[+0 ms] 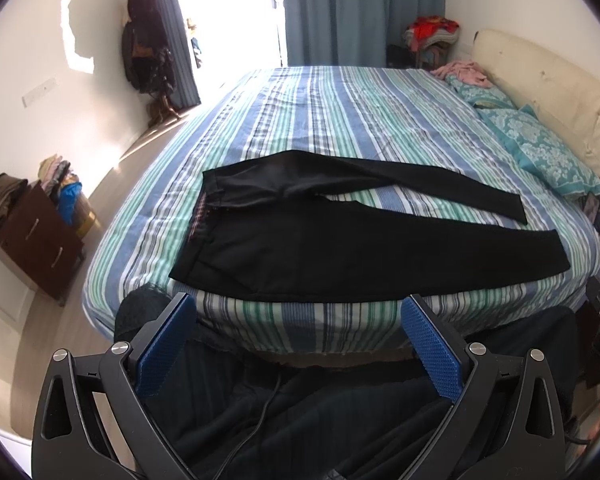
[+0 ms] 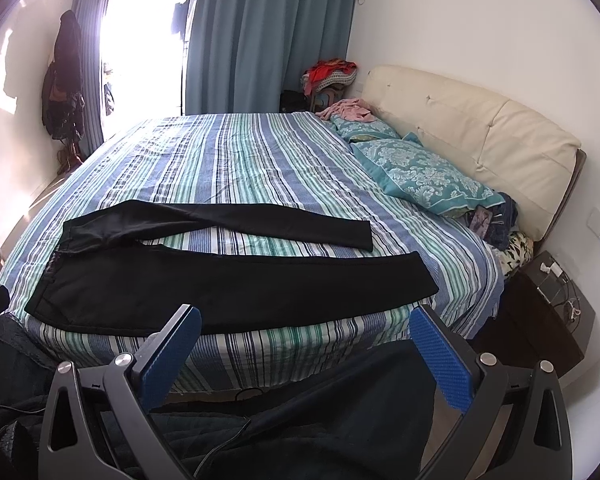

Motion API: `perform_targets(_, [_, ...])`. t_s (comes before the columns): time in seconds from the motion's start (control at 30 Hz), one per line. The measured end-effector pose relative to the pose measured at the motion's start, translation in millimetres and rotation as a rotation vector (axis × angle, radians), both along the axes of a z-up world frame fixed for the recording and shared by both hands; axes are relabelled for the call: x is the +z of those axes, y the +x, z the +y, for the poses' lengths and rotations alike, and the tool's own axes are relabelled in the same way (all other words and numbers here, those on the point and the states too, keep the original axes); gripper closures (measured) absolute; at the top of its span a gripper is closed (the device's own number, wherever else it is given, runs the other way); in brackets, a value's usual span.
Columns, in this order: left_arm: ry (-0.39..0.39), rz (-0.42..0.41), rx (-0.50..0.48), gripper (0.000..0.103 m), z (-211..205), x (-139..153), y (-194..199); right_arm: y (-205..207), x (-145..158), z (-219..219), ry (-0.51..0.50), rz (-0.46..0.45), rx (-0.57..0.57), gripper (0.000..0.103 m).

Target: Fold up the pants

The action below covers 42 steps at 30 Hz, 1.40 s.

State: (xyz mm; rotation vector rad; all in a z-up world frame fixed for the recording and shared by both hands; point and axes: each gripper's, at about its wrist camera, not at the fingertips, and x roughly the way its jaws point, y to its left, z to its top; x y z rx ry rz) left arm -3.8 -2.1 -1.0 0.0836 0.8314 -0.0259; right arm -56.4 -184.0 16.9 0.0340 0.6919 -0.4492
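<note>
Pants spread flat, both grippers wide and empty.
Your left hand-held gripper (image 1: 296, 344) and right hand-held gripper (image 2: 306, 354) hang short of the bed (image 1: 340, 112); the pants (image 1: 300, 256) overhang its near edge, so a one-layer pinch could drag them off.

Pants (image 1: 300, 248) on bed (image 1: 340, 112) near front edge, pillows (image 1: 548, 152) perhaps right.

- I'm looking into a home bedroom: a wide bed (image 2: 260, 152) with a striped blue and green sheet fills most of both views
- I see a padded cream headboard (image 2: 472, 144) and patterned teal pillows (image 2: 424, 176) at its right end
- Blue curtains (image 2: 268, 36) hang beside a bright glass door (image 2: 144, 40)
- Coats hang on a rack (image 1: 144, 36), and a dark wooden dresser (image 1: 40, 240) carries heaped clothes
</note>
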Motion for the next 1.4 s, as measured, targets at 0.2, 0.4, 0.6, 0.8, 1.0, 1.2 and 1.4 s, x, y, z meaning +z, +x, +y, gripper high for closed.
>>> perform_targets(0.2, [0.0,0.001,0.0,0.001,1.0,-0.3,0.4,2.0,-1.5,3.8,-0.033,0.018,-0.001,0.0])
perform_targets(0.4, [0.0,0.002,-0.001,0.001,1.0,-0.6,0.1,1.9,-3.8,4.6,-0.042,0.028,-0.007,0.0])
perform_targets(0.6, [0.0,0.001,0.001,0.001,0.7,-0.5,0.2,2.6,-5.5,4.3,-0.049,0.038,-0.01,0.0])
perform_targets(0.8, [0.0,0.0,0.0,0.001,0.5,-0.2,0.3,3.4,-6.2,3.7,-0.061,0.047,-0.01,0.0])
perform_targets(1.0, [0.0,0.001,0.0,0.001,0.4,-0.1,0.5,4.4,-6.9,4.6,-0.067,0.052,-0.011,0.0])
perform_targets(1.2, [-0.001,0.002,0.0,0.001,1.5,-1.0,0.3,4.9,-6.8,4.4,-0.071,0.058,-0.011,0.0])
perform_targets(1.4, [-0.001,0.003,0.0,0.001,1.6,-0.7,0.5,5.2,-7.9,4.7,-0.071,0.062,-0.01,0.0])
